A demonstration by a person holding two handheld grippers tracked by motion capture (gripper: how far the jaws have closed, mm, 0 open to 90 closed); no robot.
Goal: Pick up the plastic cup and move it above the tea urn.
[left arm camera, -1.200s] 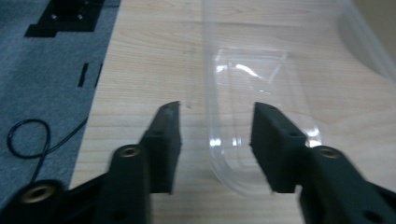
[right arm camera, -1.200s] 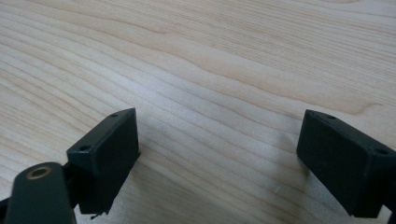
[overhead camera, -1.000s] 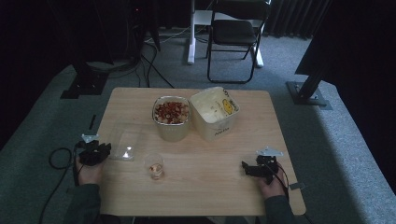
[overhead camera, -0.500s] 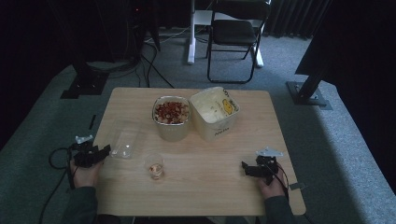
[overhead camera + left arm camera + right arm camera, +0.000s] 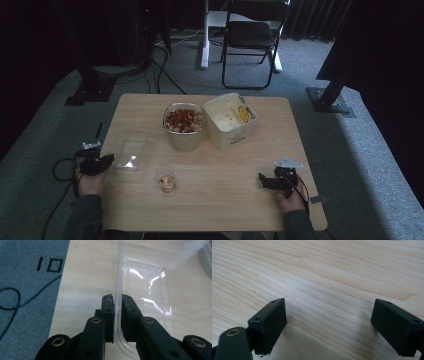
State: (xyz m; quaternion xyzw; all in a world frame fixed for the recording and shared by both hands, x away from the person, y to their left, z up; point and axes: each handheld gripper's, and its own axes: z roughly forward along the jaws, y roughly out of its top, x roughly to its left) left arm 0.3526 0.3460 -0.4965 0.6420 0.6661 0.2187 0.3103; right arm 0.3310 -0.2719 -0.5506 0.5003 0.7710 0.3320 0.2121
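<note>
A clear plastic lid point(image 5: 128, 151) lies flat near the table's left edge. My left gripper point(image 5: 103, 162) is shut on the lid's near rim point(image 5: 117, 315), one jaw on each side of the thin wall. A tub of reddish-brown snack mix point(image 5: 183, 124) stands at the middle back, with a white tub bearing a yellow face point(image 5: 231, 120) tilted beside it. A small clear cup point(image 5: 166, 179) stands in front of them. My right gripper point(image 5: 264, 180) rests open low over bare wood point(image 5: 329, 290) at the front right, nothing between its jaws.
The wooden table point(image 5: 215, 210) stands on grey carpet. A black cable point(image 5: 15, 302) runs on the carpet beside the left edge. A folding chair point(image 5: 250, 40) and stand bases point(image 5: 330, 97) sit beyond the far side.
My left gripper has drawn back toward the table's left edge and the clear lid has slid a little with it. The right gripper has stayed in place.
</note>
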